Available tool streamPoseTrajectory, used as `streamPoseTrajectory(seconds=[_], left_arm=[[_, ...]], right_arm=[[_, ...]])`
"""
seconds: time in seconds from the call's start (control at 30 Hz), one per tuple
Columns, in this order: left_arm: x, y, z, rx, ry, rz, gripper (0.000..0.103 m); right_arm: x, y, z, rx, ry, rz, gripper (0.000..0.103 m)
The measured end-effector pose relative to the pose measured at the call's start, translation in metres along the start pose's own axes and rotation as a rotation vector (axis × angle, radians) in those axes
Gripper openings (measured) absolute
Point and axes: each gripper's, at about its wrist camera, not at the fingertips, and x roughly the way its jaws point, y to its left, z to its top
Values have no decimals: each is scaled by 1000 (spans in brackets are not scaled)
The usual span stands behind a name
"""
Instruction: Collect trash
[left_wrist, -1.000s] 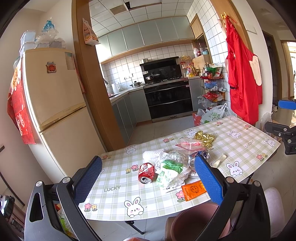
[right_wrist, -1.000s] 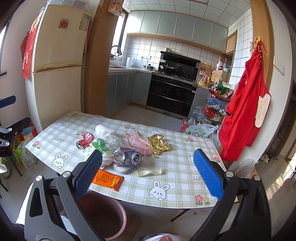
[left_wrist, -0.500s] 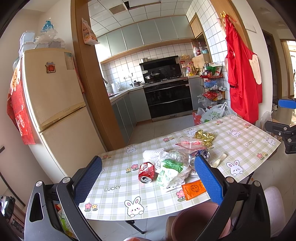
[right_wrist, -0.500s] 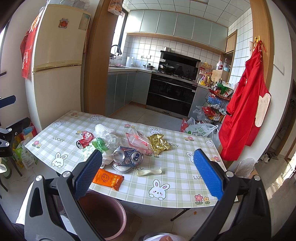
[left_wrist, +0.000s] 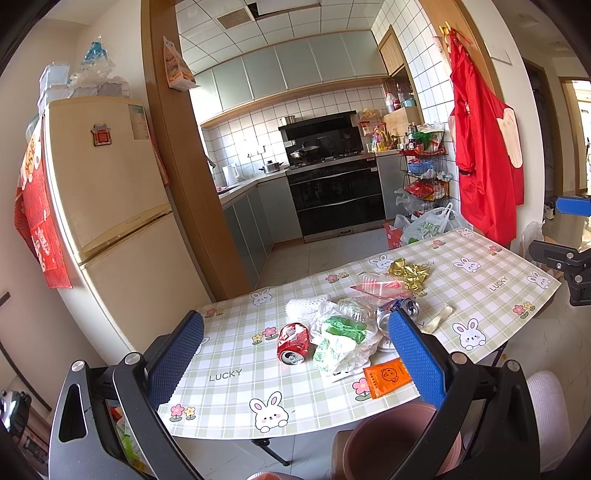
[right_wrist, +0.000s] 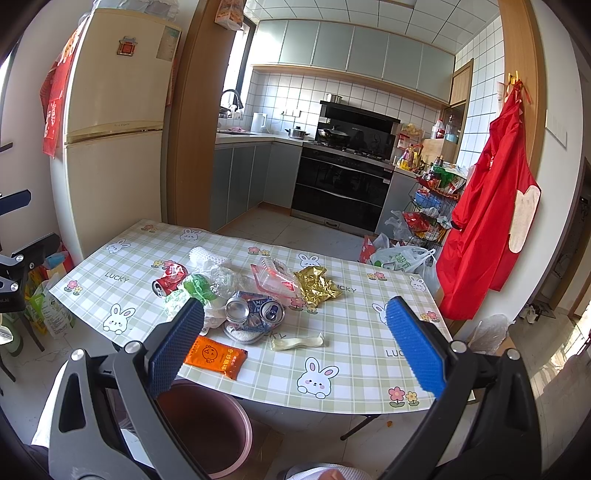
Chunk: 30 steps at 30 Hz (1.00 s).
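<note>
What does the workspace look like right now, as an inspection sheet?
Surface: green-checked bunny tablecloth table, trash heaped mid-table.
Job's things: crushed red soda can, orange snack sachet, crumpled gold foil wrapper, two crushed silver-blue cans, clear plastic bags with green scraps, maroon plastic bin below the table's near edge.
Clutter: white plastic spoon.
Grippers: left gripper and right gripper both open, empty, short of the table.
Cables: nothing seen.
Surroundings: cream fridge, black oven, red apron.

Checked bunny tablecloth table (right_wrist: 354, 369), crushed cans (right_wrist: 255, 312), orange sachet (right_wrist: 216, 356), gold wrapper (right_wrist: 317, 284) (crumpled), plastic spoon (right_wrist: 299, 342)
</note>
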Motion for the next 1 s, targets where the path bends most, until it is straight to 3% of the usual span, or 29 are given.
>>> streamPoseTrajectory(seconds=[0.57,0.8,1.0], left_arm=[[10,7,-12,-16,0,-24,98],[41,31,-48,-123,75,-93,98],[67,42,-73,-149,128,-64,98]], right_arm=[[11,-8,-21,18,-12,0,97],[41,-15,-38,142,31,94,97],[68,-15,-57,188,65,119,97]])
